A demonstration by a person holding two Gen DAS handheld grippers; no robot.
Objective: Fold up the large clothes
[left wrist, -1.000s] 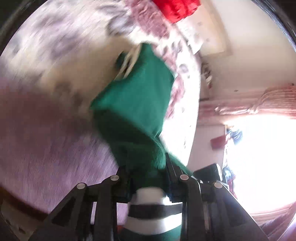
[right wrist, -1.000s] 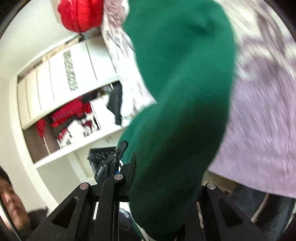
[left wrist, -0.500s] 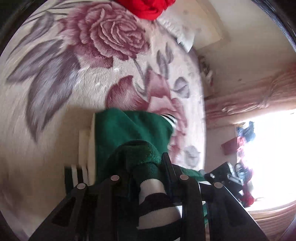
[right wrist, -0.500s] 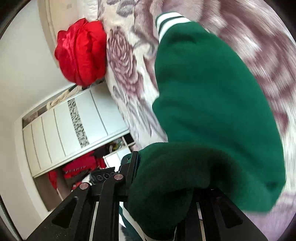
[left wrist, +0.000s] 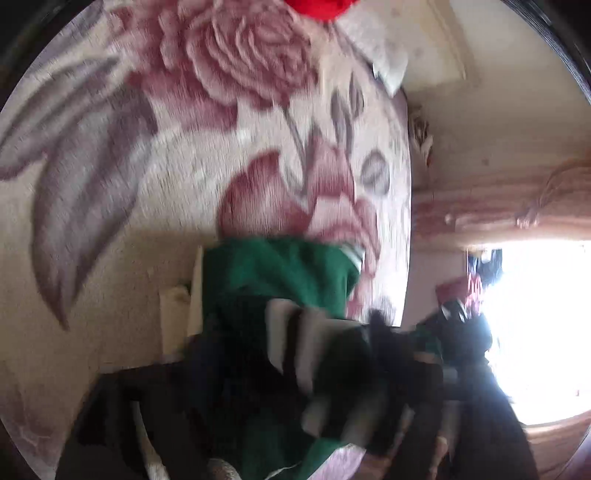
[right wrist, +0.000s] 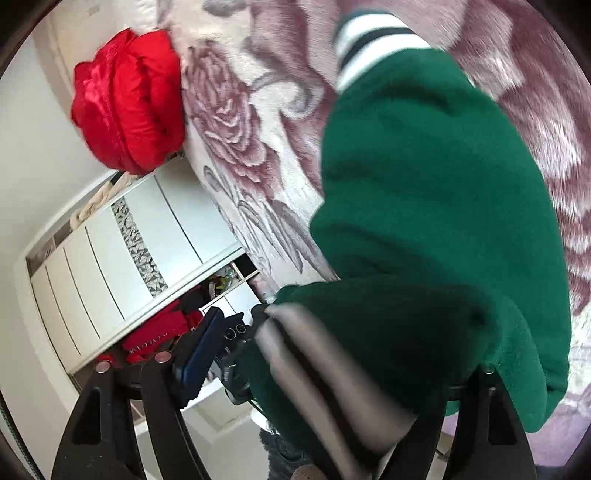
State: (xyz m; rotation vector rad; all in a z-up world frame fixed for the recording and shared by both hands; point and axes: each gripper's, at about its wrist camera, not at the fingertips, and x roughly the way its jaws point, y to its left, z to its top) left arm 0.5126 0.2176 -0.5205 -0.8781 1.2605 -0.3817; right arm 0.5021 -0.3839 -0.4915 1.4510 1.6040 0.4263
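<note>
Judging by the compact bundle, the green sweater (right wrist: 436, 206) is mostly folded, lying on the rose-patterned blanket (right wrist: 236, 147) directly ahead of the right gripper (right wrist: 295, 387), whose 2 fingers stand spread around the striped hem. Blur hides the left gripper (left wrist: 317, 369), so I cannot tell its state. Releasing and tidying the edges remain.

left gripper (left wrist: 295, 387) — blurred | red bundle (left wrist: 317, 7) — cut off at top edge

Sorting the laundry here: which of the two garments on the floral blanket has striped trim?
The green sweater, with its white-and-dark striped cuff; the red garment is plain, shiny and bunched.
</note>
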